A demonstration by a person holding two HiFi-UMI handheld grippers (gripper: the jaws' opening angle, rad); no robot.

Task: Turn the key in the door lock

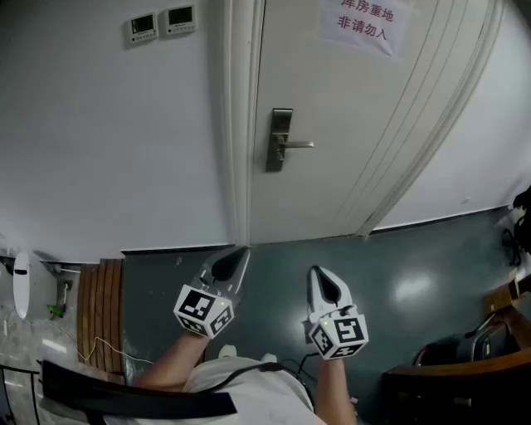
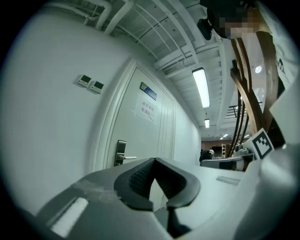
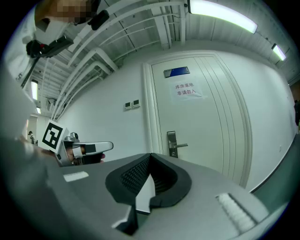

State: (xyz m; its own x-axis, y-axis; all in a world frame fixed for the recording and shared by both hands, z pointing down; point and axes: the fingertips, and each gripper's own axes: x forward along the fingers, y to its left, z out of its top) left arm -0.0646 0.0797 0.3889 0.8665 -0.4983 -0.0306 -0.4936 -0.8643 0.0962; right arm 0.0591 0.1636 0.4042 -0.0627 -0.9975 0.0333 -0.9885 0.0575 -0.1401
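A white door (image 1: 348,124) stands shut ahead, with a silver lock plate (image 1: 280,139) and a lever handle (image 1: 299,144) near its left edge. I can make out no key at this distance. The plate also shows small in the left gripper view (image 2: 120,154) and the right gripper view (image 3: 172,143). My left gripper (image 1: 239,257) and right gripper (image 1: 319,280) hover side by side over the floor, well short of the door and level. Both pairs of jaws meet at the tips with nothing between them (image 2: 153,160) (image 3: 150,155). The left gripper (image 3: 89,148) also shows in the right gripper view.
A paper sign (image 1: 358,22) hangs high on the door, and two wall controllers (image 1: 162,23) sit left of the frame. A slatted wooden panel (image 1: 99,311) lies at the lower left; dark furniture and bags (image 1: 469,357) stand at the lower right on the grey-green floor (image 1: 415,266).
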